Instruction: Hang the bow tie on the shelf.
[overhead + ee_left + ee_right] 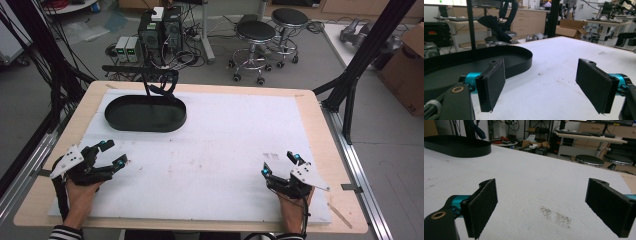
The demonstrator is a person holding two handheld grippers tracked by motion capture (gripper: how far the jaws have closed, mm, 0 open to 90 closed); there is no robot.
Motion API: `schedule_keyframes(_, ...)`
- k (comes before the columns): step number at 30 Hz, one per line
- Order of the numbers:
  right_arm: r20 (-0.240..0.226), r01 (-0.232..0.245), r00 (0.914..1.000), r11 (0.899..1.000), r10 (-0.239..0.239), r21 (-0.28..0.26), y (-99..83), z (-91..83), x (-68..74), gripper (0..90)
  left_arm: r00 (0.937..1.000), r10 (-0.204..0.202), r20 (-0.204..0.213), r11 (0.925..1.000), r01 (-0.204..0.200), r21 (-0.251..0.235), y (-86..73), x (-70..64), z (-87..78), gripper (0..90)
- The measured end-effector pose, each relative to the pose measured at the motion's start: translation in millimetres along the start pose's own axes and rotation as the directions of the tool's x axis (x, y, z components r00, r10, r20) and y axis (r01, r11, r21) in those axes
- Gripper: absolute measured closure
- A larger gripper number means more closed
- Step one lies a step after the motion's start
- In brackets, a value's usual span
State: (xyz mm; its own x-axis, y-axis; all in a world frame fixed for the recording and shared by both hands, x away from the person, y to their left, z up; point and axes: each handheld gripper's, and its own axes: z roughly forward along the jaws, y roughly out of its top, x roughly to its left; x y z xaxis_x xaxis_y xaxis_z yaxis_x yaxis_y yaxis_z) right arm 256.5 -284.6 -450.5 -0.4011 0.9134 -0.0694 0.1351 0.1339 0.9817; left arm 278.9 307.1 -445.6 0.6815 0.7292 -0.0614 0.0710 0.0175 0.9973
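Fingers of both grippers stood wide apart with nothing between them: each gripper view showed its 2 black pads [491,82] spread to either side over bare white surface. By size, the table [330,165] came first, a light wooden top covered almost wholly by a white sheet [215,150]. Next was the black oval tray [145,113], resting on the sheet at the far left, with a dark stand rising just behind it. It lay well apart from both grippers, though nearer the left one; in the left gripper view its wall [522,62] curved just beyond the left pad. Smaller still, the left gripper [113,153] rested at the near left and the right gripper [281,165] at the near right, each held by a hand.
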Motion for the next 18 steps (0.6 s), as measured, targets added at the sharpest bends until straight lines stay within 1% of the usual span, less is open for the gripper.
schedule_keyframes(2, 0.001, -0.001, 1.0000, 1.000, 0.001, 0.001, 0.0, -0.1, 0.0, 9.8, 1.0000, -0.001, -0.003, 0.9999, 0.001, 0.014, -4.8, -2.0, -0.9, 21.5)
schedule_keyframes(3, 0.000, -0.003, 1.0000, 1.000, 0.003, 0.001, 0.0, 0.0, -0.1, 9.7, 0.9999, 0.009, -0.004, 0.9996, -0.009, 0.027, -6.0, -3.2, -0.4, 19.9)
schedule_keyframes(5, 0.000, -0.011, 0.9999, 1.000, 0.011, 0.003, -0.1, -0.3, -0.1, 9.8, 0.9995, 0.032, -0.004, 0.9992, -0.032, 0.024, -5.5, -5.6, -0.6, 19.0)
schedule_keyframes(6, 0.000, -0.005, 1.0000, 1.000, 0.005, -0.001, 0.0, -0.1, -1.0, 9.7, 0.9992, 0.040, -0.010, 0.9989, -0.039, 0.026, -6.2, -6.3, -0.6, 19.0)
schedule_keyframes(7, -0.003, -0.011, 0.9999, 1.000, 0.011, 0.001, -0.1, -0.2, -1.1, 9.7, 0.9990, 0.043, -0.010, 0.9988, -0.043, 0.024, -6.2, -6.6, -0.8, 19.0)
schedule_keyframes(11, 0.000, -0.023, 0.9997, 1.000, 0.023, -0.005, -0.4, -1.1, -1.0, 9.7, 0.9993, 0.037, -0.012, 0.9993, -0.037, 0.000, -7.3, -6.3, -3.1, 19.0)
schedule_keyframes(12, 0.002, -0.016, 0.9999, 1.000, 0.016, -0.010, -0.5, -1.1, -1.6, 9.8, 0.9994, 0.032, -0.013, 0.9994, -0.032, -0.009, -7.7, -6.1, -3.8, 19.1)
schedule_keyframes(14, 0.003, -0.022, 0.9997, 1.000, 0.022, -0.010, -0.7, -1.4, -1.5, 9.7, 0.9994, 0.029, -0.016, 0.9994, -0.030, -0.019, -8.1, -6.0, -4.8, 19.3)
schedule_keyframes(18, 0.002, -0.027, 0.9996, 1.000, 0.027, -0.015, -0.8, -2.0, -1.7, 9.7, 0.9993, 0.034, -0.018, 0.9991, -0.035, -0.023, -8.3, -6.4, -5.3, 19.3)
